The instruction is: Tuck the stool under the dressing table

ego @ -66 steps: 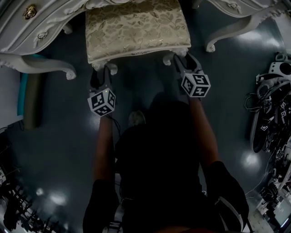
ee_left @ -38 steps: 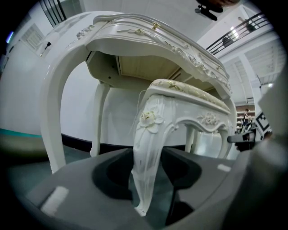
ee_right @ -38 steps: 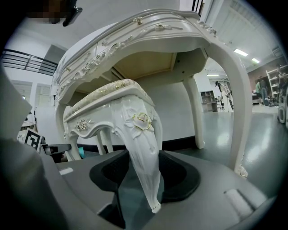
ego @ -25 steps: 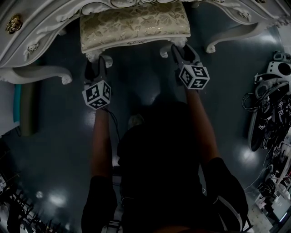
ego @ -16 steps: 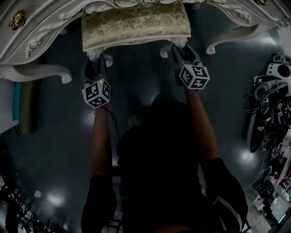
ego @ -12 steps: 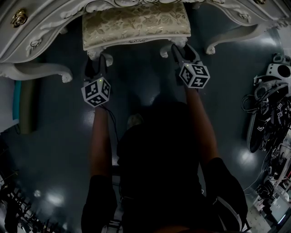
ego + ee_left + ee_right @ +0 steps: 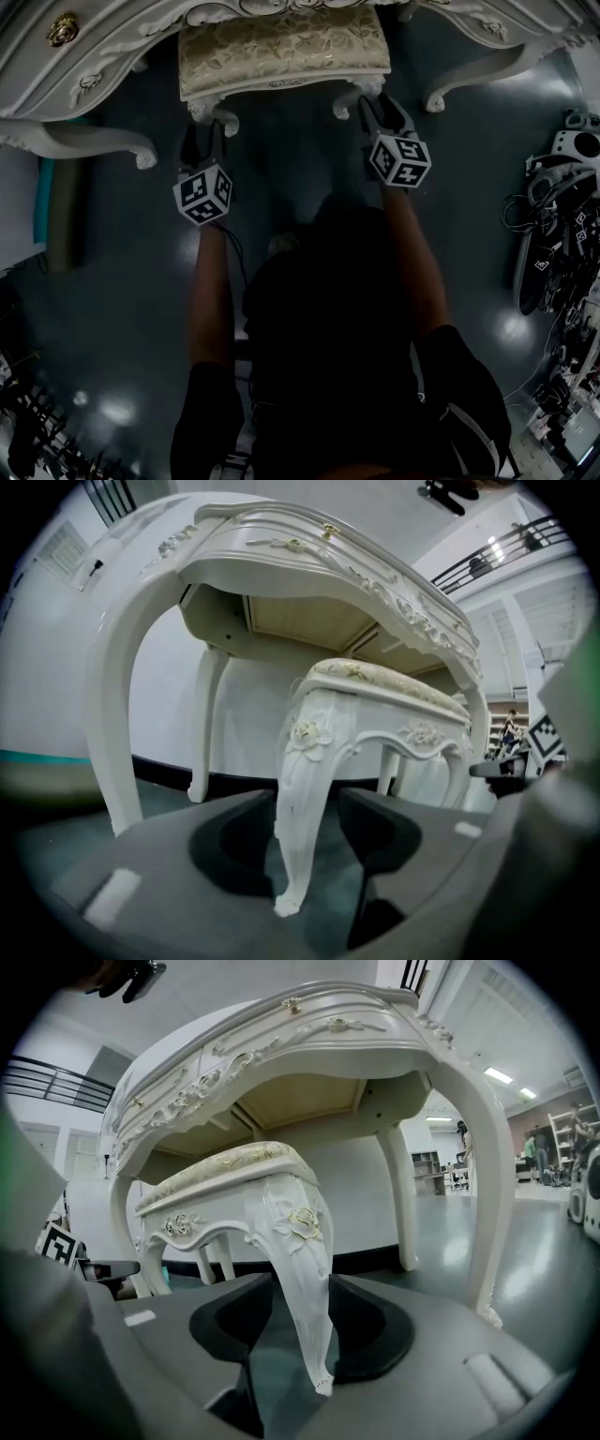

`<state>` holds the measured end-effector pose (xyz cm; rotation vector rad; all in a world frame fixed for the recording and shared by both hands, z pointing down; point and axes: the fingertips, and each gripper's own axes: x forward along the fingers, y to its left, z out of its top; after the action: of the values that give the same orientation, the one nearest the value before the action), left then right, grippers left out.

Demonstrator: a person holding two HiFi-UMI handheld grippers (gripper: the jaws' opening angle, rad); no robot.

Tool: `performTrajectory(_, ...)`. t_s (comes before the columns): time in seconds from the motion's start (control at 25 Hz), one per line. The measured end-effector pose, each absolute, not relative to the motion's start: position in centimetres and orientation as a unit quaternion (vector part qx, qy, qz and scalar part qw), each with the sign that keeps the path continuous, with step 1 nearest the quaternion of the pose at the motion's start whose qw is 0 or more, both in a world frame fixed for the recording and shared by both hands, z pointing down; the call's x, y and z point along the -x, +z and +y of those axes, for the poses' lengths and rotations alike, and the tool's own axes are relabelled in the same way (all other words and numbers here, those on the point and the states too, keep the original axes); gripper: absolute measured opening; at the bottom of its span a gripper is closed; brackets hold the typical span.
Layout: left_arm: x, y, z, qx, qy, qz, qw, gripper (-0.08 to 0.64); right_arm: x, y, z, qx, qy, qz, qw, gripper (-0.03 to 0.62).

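One big piece filled twelve o'clock of the head view: the dressing table, with the stool mostly beneath it and only the near edge of its seat showing. At one o'clock the right gripper looked clamped on the right front leg. At eleven o'clock the left gripper stood slack around the left front leg, with a gap on one side. To finish cleanly, the left would likely need to pinch first. Both could then push evenly, keeping the stool square between the table's legs.
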<state>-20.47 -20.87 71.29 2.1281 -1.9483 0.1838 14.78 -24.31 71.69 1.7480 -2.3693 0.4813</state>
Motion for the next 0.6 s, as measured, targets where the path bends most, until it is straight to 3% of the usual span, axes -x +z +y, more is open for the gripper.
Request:
performTrajectory(0.48,19.9,69.0,-19.2,-0.733,0.059,-0.668,0.113,0.209,-13.9,71.0,-22.4,-0.590,0.163,-0.787,0.083,0.006)
performTrajectory(0.6,19.9,69.1,-18.7,-0.733,0.059,-0.668,0.118,0.196,-13.3,70.9,-22.2,-0.583,0.164,-0.792,0.081,0.000)
